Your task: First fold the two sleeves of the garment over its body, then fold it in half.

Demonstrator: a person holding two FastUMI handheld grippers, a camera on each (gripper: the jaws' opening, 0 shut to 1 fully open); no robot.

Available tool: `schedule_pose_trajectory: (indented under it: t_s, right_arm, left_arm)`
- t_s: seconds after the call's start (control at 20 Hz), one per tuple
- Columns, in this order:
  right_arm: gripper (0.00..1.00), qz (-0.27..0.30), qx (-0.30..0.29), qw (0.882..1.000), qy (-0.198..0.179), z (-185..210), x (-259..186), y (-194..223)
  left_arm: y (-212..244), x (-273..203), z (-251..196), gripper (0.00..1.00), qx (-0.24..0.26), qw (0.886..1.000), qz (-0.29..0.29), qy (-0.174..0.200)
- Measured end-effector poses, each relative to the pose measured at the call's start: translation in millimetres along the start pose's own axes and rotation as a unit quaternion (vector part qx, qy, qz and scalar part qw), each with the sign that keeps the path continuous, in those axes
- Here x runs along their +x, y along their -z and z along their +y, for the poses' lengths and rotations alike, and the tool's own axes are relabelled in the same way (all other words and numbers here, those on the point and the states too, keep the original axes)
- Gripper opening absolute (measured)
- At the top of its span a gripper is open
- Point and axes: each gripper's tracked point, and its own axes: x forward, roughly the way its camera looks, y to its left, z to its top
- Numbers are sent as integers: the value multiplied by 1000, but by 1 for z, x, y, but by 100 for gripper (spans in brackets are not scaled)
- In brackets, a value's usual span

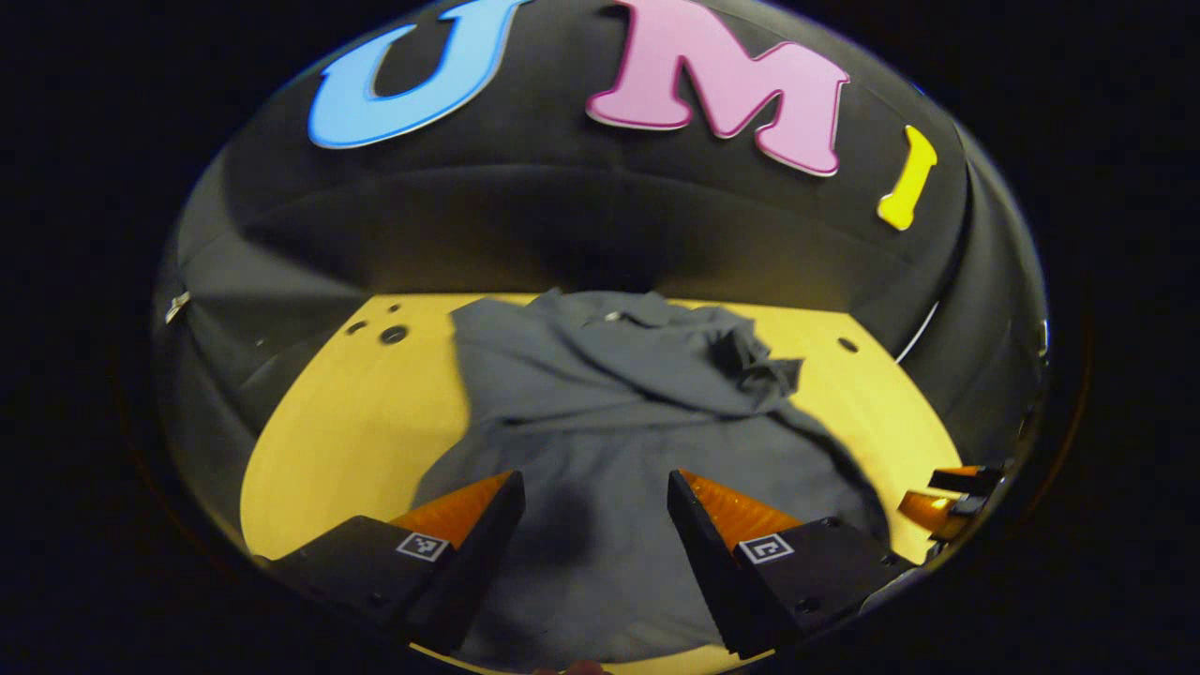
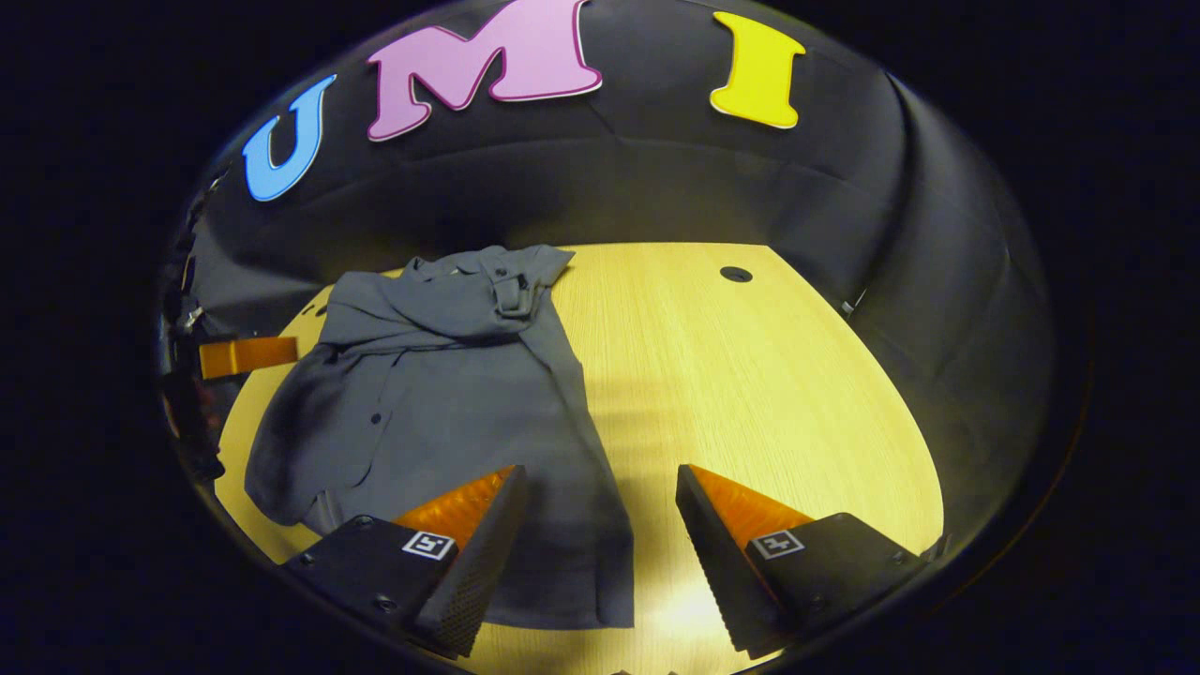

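A dark grey button shirt (image 1: 600,412) (image 2: 441,394) lies on the yellow wooden table (image 2: 750,375), collar toward the far wall. Both sleeves lie folded across its upper body, the cuff (image 1: 759,367) bunched near the collar. My left gripper (image 1: 592,497) hovers open above the lower part of the shirt, nothing between its fingers. My right gripper (image 2: 600,497) is open too, above the shirt's right hem edge and bare table. The right gripper (image 1: 952,497) also appears at the right edge of the left gripper view, and the left gripper (image 2: 246,356) at the left edge of the right gripper view.
The table (image 1: 356,422) has small round holes: one (image 2: 736,274) at the far right, several (image 1: 394,333) at the far left. Black cloth walls close the booth behind and on both sides. Bare tabletop lies right of the shirt.
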Motion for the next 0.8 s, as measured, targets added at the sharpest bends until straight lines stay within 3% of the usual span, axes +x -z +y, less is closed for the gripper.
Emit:
schedule_pose_trajectory:
  t_s: [0.4, 0.8]
  right_arm:
    - [98, 61, 6, 998, 10, 2, 0, 55]
    - [98, 114, 13, 993, 16, 6, 12, 87]
  left_arm:
    - [117, -39, 95, 96, -63, 990, 90, -85]
    - [139, -36, 98, 97, -62, 987, 123, -88]
